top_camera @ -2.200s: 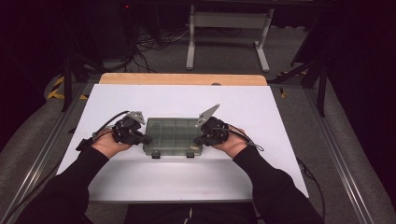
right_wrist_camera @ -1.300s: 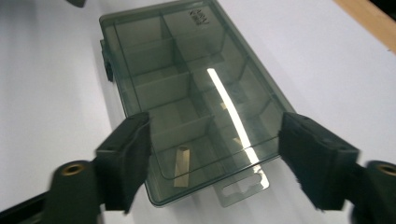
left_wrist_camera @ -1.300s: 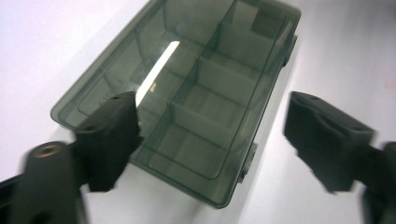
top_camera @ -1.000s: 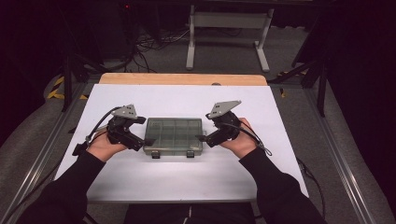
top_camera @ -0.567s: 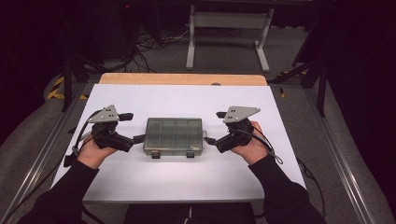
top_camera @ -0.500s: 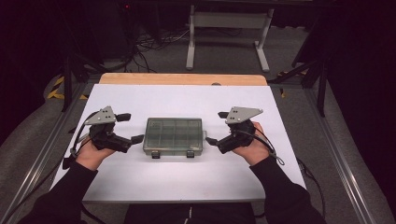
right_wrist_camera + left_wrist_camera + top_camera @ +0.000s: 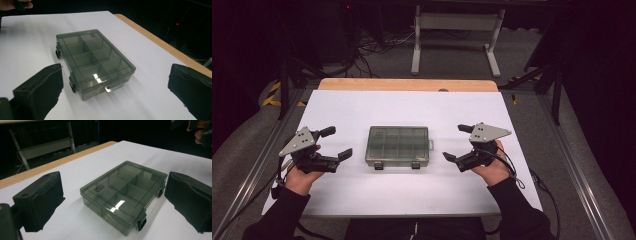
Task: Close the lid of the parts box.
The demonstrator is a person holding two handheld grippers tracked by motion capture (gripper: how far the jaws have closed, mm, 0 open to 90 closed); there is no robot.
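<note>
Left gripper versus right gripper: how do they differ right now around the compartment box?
The left gripper sits off the left end of the compartment box; the right gripper sits off its right end. The left gripper stands farther from the box than the right gripper. Both are open, point inward at the box, and touch nothing.

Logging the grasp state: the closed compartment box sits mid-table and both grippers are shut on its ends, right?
Not quite. In the high view both grippers, left and right, are open and clear of the compartment box, which is closed and mid-table.

Smoky-grey clear box (image 7: 398, 145), white tabletop (image 7: 412, 107).
</note>
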